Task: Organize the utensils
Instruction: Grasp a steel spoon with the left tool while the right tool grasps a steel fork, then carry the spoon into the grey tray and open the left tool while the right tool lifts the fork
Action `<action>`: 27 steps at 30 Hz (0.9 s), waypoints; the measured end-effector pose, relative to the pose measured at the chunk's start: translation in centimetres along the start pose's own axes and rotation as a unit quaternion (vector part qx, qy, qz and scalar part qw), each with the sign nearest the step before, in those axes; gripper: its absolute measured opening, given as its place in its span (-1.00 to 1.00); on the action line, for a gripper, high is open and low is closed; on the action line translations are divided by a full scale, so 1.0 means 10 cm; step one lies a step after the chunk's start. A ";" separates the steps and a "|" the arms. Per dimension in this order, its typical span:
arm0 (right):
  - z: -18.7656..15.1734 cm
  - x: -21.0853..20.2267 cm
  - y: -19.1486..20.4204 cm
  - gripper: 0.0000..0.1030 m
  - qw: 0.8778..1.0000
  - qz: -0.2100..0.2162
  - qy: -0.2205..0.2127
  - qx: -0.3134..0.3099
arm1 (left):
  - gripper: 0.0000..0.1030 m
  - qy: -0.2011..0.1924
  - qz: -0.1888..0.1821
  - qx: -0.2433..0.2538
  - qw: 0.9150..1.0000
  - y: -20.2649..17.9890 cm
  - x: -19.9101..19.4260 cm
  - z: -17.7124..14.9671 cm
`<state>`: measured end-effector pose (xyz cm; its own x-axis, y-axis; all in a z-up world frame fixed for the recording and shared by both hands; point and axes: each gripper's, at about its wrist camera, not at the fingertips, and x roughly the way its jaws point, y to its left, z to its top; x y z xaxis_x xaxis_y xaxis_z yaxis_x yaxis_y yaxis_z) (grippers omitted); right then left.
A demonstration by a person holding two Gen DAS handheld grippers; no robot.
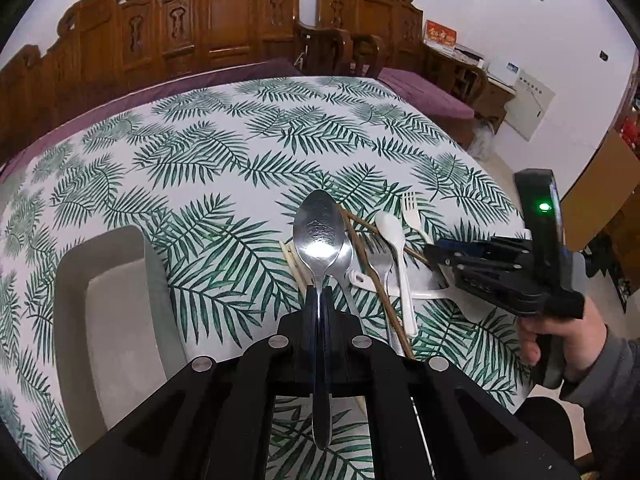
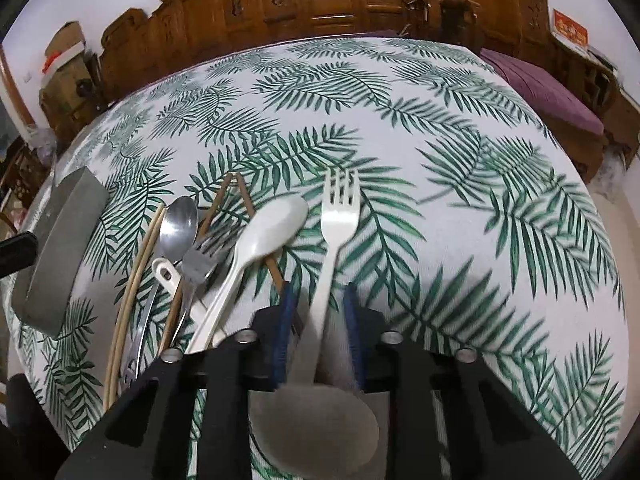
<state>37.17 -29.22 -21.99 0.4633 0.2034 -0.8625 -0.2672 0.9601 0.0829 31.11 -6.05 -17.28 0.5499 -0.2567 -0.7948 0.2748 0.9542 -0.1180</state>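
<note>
My left gripper (image 1: 319,294) is shut on the handle of a large metal spoon (image 1: 319,232) and holds it above the table, bowl pointing away. Under and right of it lies a pile: a second metal spoon (image 2: 179,228), a metal fork (image 2: 198,266), a white plastic spoon (image 2: 264,232), a white plastic fork (image 2: 338,216), brown chopsticks (image 2: 244,196) and pale chopsticks (image 2: 136,276). My right gripper (image 2: 318,300) is open, its blue-padded fingers on either side of the white fork's handle, low over the table. It also shows in the left wrist view (image 1: 436,256).
A grey rectangular tray (image 1: 116,320) lies on the leaf-patterned tablecloth (image 1: 224,140) left of the pile; it shows in the right wrist view (image 2: 60,248) too. A wide white ladle bowl (image 2: 316,424) lies under my right gripper. Carved wooden chairs (image 1: 224,20) stand behind the table.
</note>
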 end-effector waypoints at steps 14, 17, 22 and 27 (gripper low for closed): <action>0.35 -0.30 0.04 -0.82 0.998 0.014 -0.059 0.022 | -0.97 -0.031 0.006 -0.025 0.999 0.31 -0.37 0.07; 0.45 -0.46 0.17 -0.82 0.997 0.016 -0.078 0.005 | -0.97 -0.036 0.014 -0.032 0.999 0.44 -0.45 0.06; 0.54 -0.69 0.45 -0.82 0.994 0.041 -0.098 -0.014 | -0.97 -0.036 0.032 -0.048 0.998 0.70 -0.50 -0.02; 0.50 -0.82 0.82 -0.82 0.991 0.074 -0.106 -0.033 | -0.97 -0.015 0.058 -0.062 0.996 0.98 -0.41 -0.19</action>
<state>35.40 -22.09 -11.78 0.5793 0.3842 -0.7189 -0.3975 0.9031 0.1624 30.01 4.61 -16.29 0.5958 -0.1467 -0.7896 0.1090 0.9889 -0.1014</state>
